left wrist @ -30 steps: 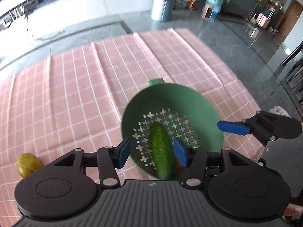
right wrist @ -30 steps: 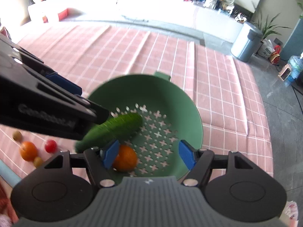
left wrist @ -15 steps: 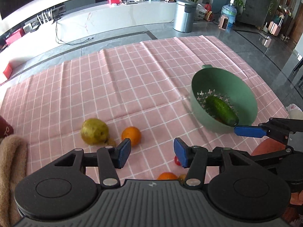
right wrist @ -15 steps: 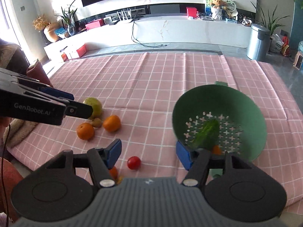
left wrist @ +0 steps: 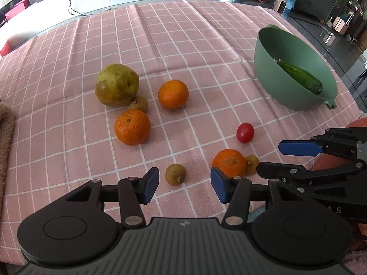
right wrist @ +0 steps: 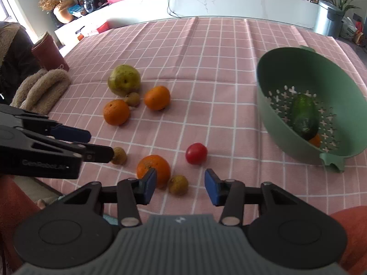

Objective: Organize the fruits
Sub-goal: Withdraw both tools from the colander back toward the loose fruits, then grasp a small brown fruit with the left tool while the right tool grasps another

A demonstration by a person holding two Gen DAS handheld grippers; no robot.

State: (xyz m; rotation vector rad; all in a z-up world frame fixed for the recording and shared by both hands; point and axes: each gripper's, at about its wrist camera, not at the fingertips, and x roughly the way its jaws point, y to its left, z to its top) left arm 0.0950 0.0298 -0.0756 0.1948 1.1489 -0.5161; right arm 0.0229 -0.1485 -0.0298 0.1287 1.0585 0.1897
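Observation:
A green colander (left wrist: 286, 91) (right wrist: 270, 105) stands at the right and holds a cucumber (left wrist: 300, 76) (right wrist: 304, 116) and an orange (right wrist: 315, 140). On the pink cloth lie a pear (left wrist: 117, 84), three oranges (left wrist: 173, 94) (left wrist: 132, 127) (left wrist: 229, 161), a red tomato (left wrist: 245, 133) and small brown fruits (left wrist: 175, 174). My left gripper (left wrist: 184, 185) is open and empty, low over one small brown fruit. My right gripper (right wrist: 180, 186) is open and empty, near another small brown fruit (right wrist: 178, 184) and the nearest orange (right wrist: 153, 167).
A fuzzy beige cloth (right wrist: 41, 89) and a dark red cup (right wrist: 49, 55) sit at the table's left edge. The pink checked tablecloth (left wrist: 183, 45) covers the table. A bin (right wrist: 329, 18) stands on the floor beyond.
Both grippers pulled back from the colander toward the near table edge and lowered over the loose fruit. The cucumber stays in the colander.

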